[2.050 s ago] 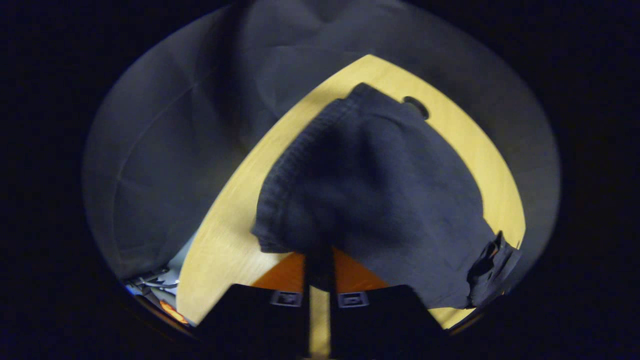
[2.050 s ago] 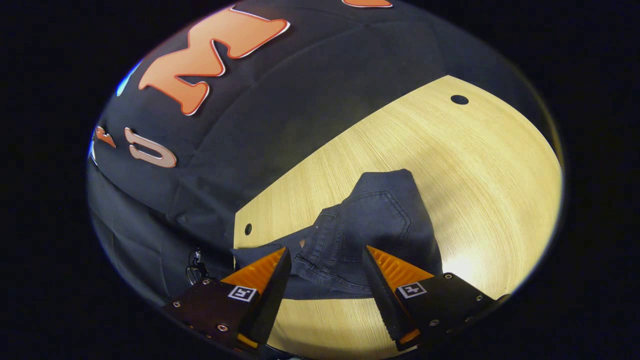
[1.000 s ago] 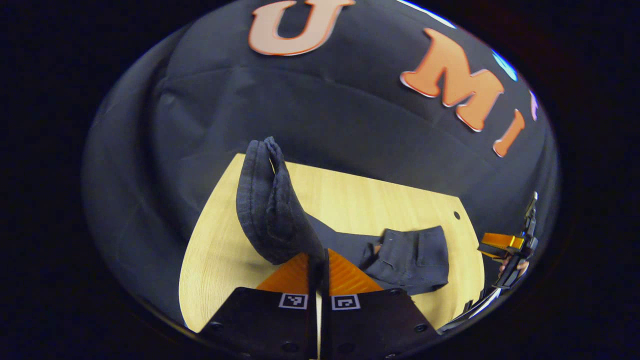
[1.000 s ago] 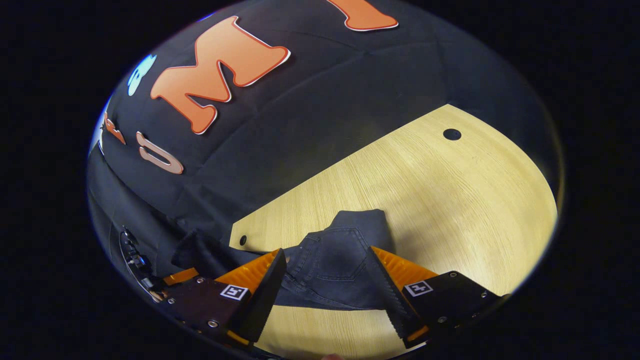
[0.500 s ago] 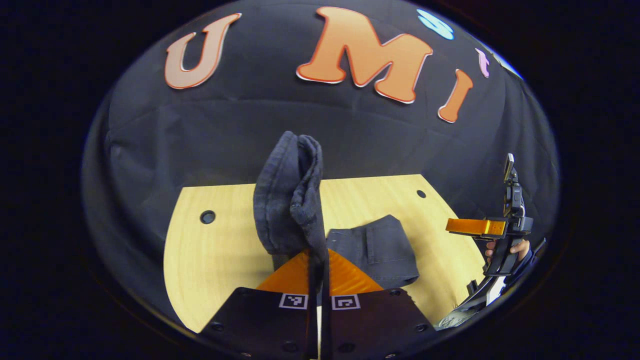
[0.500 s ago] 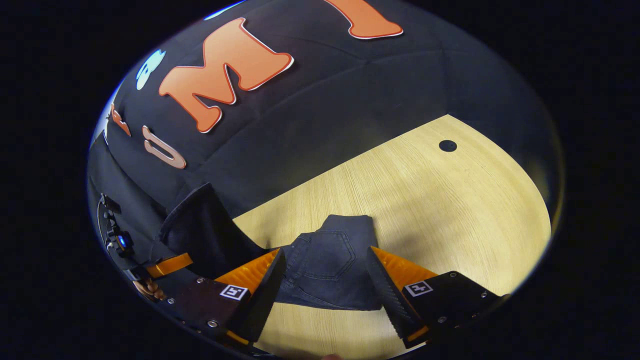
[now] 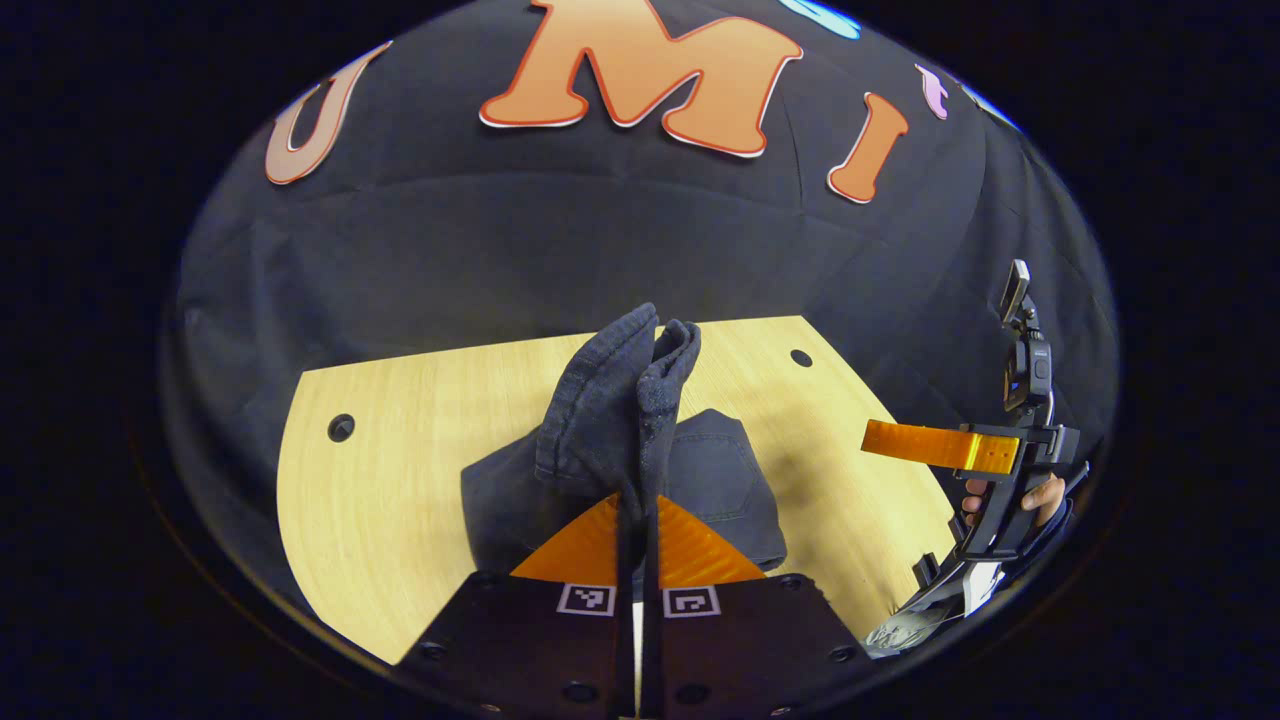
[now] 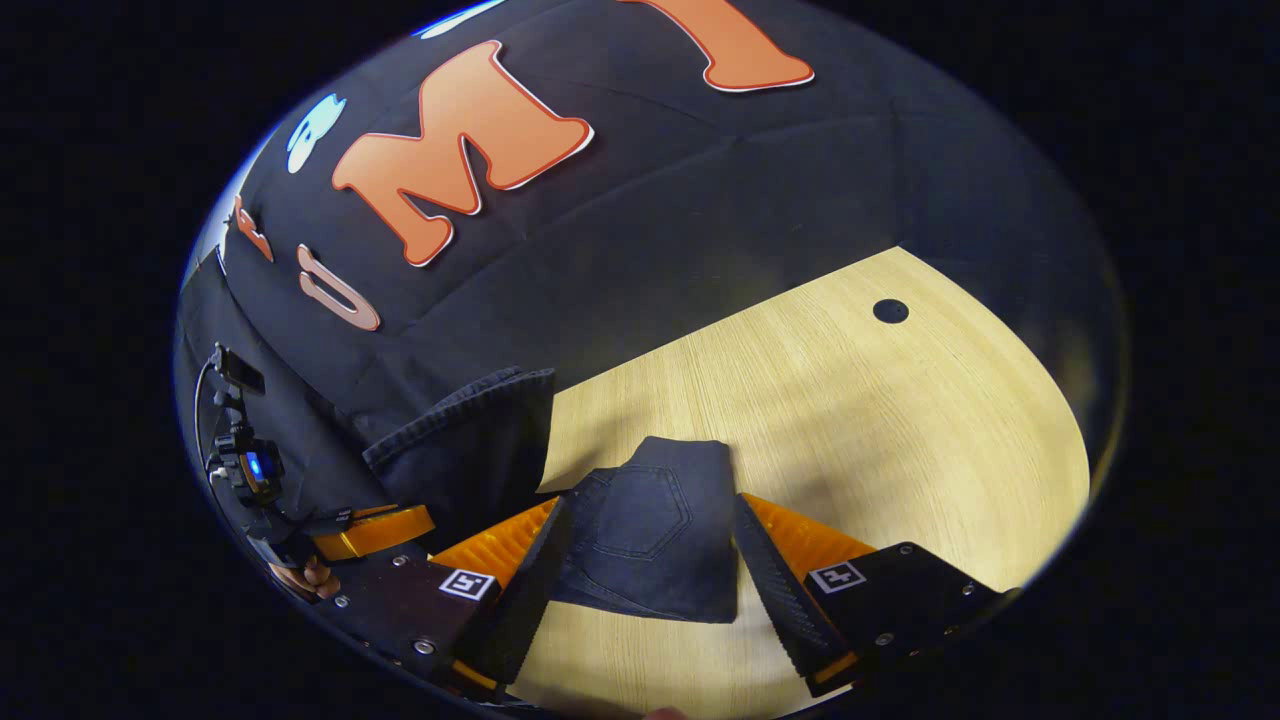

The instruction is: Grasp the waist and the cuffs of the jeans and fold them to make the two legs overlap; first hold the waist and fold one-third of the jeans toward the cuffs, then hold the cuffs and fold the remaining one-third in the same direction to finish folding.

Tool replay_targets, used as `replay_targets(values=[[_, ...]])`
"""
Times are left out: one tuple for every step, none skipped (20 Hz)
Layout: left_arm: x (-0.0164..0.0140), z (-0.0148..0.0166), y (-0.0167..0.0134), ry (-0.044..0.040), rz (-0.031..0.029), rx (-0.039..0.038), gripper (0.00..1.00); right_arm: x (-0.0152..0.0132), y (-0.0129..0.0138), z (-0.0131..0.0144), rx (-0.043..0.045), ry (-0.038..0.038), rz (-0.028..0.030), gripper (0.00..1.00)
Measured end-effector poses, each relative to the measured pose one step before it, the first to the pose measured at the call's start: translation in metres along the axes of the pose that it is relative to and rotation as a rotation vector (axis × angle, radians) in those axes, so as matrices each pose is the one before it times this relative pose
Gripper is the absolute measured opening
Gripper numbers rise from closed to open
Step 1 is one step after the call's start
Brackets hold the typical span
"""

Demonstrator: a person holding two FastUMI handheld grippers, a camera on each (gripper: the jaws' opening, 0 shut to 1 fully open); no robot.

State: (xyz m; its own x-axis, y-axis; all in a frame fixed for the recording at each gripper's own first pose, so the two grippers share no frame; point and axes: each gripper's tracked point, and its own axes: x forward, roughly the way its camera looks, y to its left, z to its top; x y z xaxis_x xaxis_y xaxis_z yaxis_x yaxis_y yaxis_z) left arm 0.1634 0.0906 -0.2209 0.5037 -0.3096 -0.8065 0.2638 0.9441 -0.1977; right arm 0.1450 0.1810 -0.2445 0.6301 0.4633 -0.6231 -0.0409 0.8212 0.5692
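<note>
The dark jeans (image 7: 720, 480) lie partly folded on the wooden table (image 7: 400, 480). My left gripper (image 7: 638, 500) is shut on the cuffs (image 7: 630, 400), which stand up above its fingers, over the folded part. In the right gripper view the folded part shows a back pocket (image 8: 640, 515) and lies between the fingers of my open right gripper (image 8: 650, 503), which hovers just above it. The lifted cuffs (image 8: 470, 450) hang to the left there, with the left gripper (image 8: 375, 530) below them. My right gripper (image 7: 880, 440) also shows at the right of the left gripper view, held by a hand (image 7: 1040, 495).
The table has small round holes (image 7: 341, 427) (image 7: 801, 357) (image 8: 889, 310) near its back corners. Black cloth wall stands right behind the table's far edge. Bare wood (image 8: 900, 450) stretches to the right of the jeans.
My left gripper has carried the cuffs across the table toward the folded waist part, and they now sit lower over it. My right gripper has stayed open above the folded part.
</note>
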Motion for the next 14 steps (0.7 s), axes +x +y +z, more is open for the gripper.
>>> replay_targets(values=[[0.00798,-0.00173,-0.00672,0.00728,-0.00067,0.0075,0.03,-0.00145,-0.00092,0.00047,-0.01029,-0.00029,0.00129,0.99],[0.00755,-0.00386,-0.00568,0.01206,0.00216,0.00576,0.03,-0.00134,-0.0007,0.00062,-0.00829,-0.00154,-0.00221,0.99],[0.00843,-0.00366,-0.00727,0.01185,0.00263,0.00786,0.03,-0.00091,0.00042,0.00112,-0.00807,-0.00288,0.00648,0.98],[0.00811,-0.00447,-0.00612,0.01104,0.00324,0.00694,0.03,-0.00132,-0.00063,0.00109,-0.00352,-0.00393,-0.00011,0.98],[0.00804,-0.00436,-0.00631,0.01227,0.00064,0.00569,0.03,-0.00398,0.00011,0.00039,-0.00311,-0.00507,0.00879,0.98],[0.00786,-0.0043,-0.00518,0.00731,0.0079,0.00263,0.03,-0.00515,-0.00334,-0.0011,-0.00038,-0.00247,0.00109,0.98],[0.00722,-0.00332,-0.00418,0.01135,0.01352,0.00225,0.03,-0.00433,-0.00237,-0.00167,-0.00216,-0.00075,0.00598,0.99],[0.00451,-0.00679,-0.00475,0.02914,0.00694,0.00086,0.03,-0.0026,-0.00276,-0.00099,-0.00391,0.001,0.00141,0.98],[0.00408,-0.0049,-0.00626,0.01357,-0.01122,-0.00531,0.06,0.00062,0.00008,0.00005,-0.0043,0.00064,0.00355,0.98],[0.00081,-0.00135,-0.00569,0.00326,-0.01311,-0.00761,0.14,-0.0018,-0.00141,0.00068,-0.00565,-0.00193,0.00045,0.98],[0.00149,0.00012,-0.00354,-0.00702,-0.00407,-0.00311,0.2,0.00196,-0.00176,0.00208,-0.00375,-0.00529,-0.00427,0.98],[-0.00079,-0.00247,-0.00022,-0.00645,0.00105,0.00113,0.24,-0.00157,-0.00197,-0.0001,-0.00206,-0.00264,0.00144,0.98],[-0.00105,-0.00058,0.00132,-0.00445,0.00454,0.00349,0.3,0.00006,0.00047,0.00093,0.00128,-0.00183,0.00031,0.98],[-0.00219,0.00185,0.00211,-0.00914,0.00984,-0.00019,0.41,-0.00027,0.00163,0.00061,-0.00111,-0.00026,0.00772,0.98]])
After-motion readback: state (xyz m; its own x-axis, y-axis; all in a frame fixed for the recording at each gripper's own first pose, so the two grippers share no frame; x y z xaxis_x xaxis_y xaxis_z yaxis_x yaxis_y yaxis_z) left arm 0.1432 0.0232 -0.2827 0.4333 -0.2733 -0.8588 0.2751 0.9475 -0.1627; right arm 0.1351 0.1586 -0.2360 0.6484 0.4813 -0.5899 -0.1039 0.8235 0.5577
